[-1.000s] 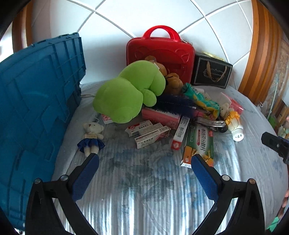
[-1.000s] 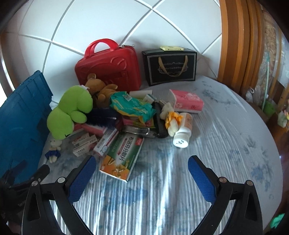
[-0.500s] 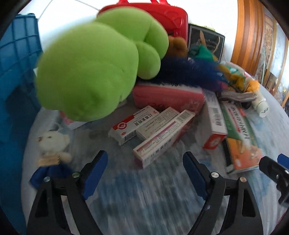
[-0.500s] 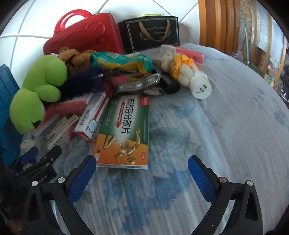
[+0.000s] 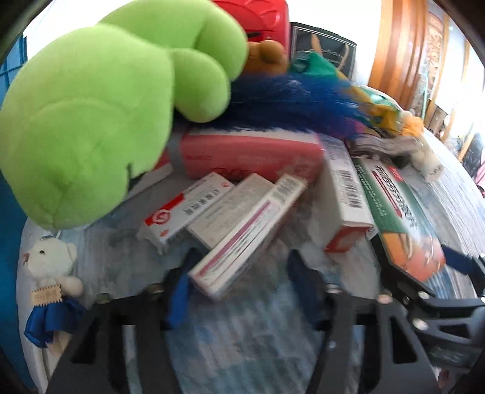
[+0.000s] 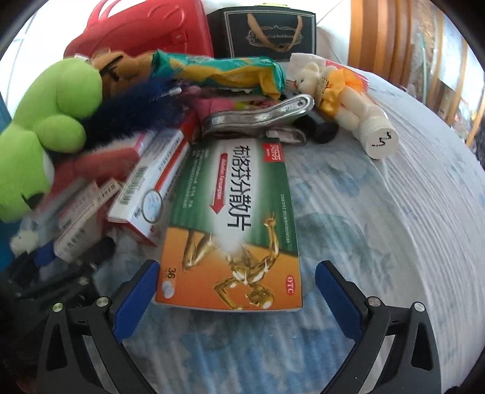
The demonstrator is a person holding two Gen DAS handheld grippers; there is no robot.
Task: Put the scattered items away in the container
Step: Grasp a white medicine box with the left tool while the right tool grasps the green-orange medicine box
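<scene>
A pile of items lies on the bed. My left gripper (image 5: 242, 282) is open, its blue pads on either side of the near end of a white-and-pink medicine box (image 5: 248, 233), with a gap on the right. Beside it lie a white-and-red box (image 5: 185, 209) and a plain white box (image 5: 230, 209). My right gripper (image 6: 233, 291) is open and straddles the near end of a large green-and-orange medicine box (image 6: 233, 224). A green plush toy (image 5: 100, 100) lies at the left. The blue container's wall (image 5: 9, 212) shows at the left edge.
A small white bear in a blue dress (image 5: 51, 275) lies at the left. A red case (image 6: 145, 30) and black gift bag (image 6: 266, 27) stand at the back. A blue feather duster (image 5: 291, 100), a yellow-dressed bear (image 6: 330, 85), a white bottle (image 6: 376, 136) and metal tongs (image 6: 257, 118) lie in the pile.
Both grippers have moved forward and down to the pile. The left jaws have narrowed around the white-and-pink box. The right pads now flank the green-and-orange box.
</scene>
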